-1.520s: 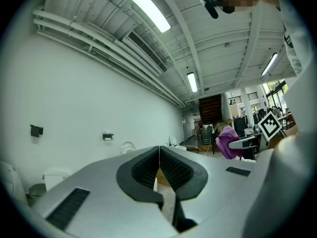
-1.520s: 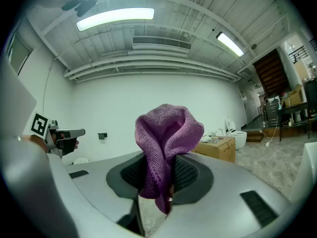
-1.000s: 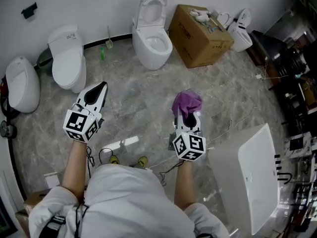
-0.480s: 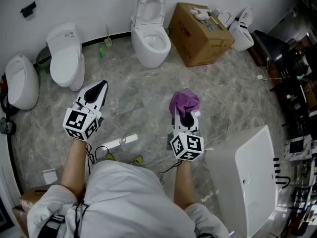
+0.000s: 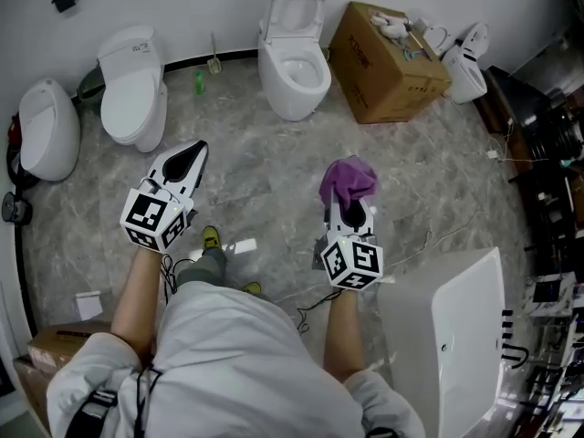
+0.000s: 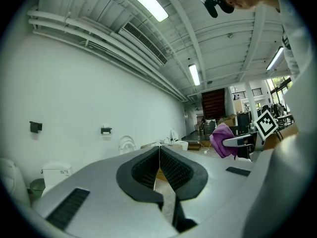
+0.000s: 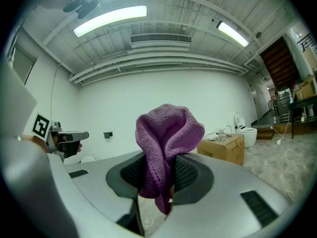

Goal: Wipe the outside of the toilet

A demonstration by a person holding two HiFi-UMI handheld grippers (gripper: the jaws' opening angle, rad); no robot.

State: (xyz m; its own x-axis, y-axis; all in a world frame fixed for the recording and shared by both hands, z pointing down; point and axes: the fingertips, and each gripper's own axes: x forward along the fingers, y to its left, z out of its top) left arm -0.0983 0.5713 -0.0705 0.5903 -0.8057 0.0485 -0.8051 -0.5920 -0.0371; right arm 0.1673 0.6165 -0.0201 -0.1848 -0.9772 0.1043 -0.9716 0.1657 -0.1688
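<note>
A white toilet [image 5: 294, 73] with its lid up stands against the far wall, well ahead of both grippers. My right gripper [image 5: 348, 199] is shut on a purple cloth [image 5: 346, 181] that bunches up above its jaws [image 7: 166, 143]. My left gripper [image 5: 192, 158] is shut with nothing in it, its pads pressed together [image 6: 159, 165]. It hangs over the marble floor, level with the right one. The purple cloth [image 6: 221, 139] also shows off to the right in the left gripper view.
Two more white toilets [image 5: 134, 99] [image 5: 46, 140] stand at the left wall. A cardboard box [image 5: 386, 51] and a small white toilet [image 5: 467, 61] lie right of the open one. A green bottle [image 5: 199, 81] is by the wall. A white fixture [image 5: 453, 336] sits at my right.
The person has stepped forward; the toilets and box sit lower and closer in the head view. Both grippers keep their hold and posture.
</note>
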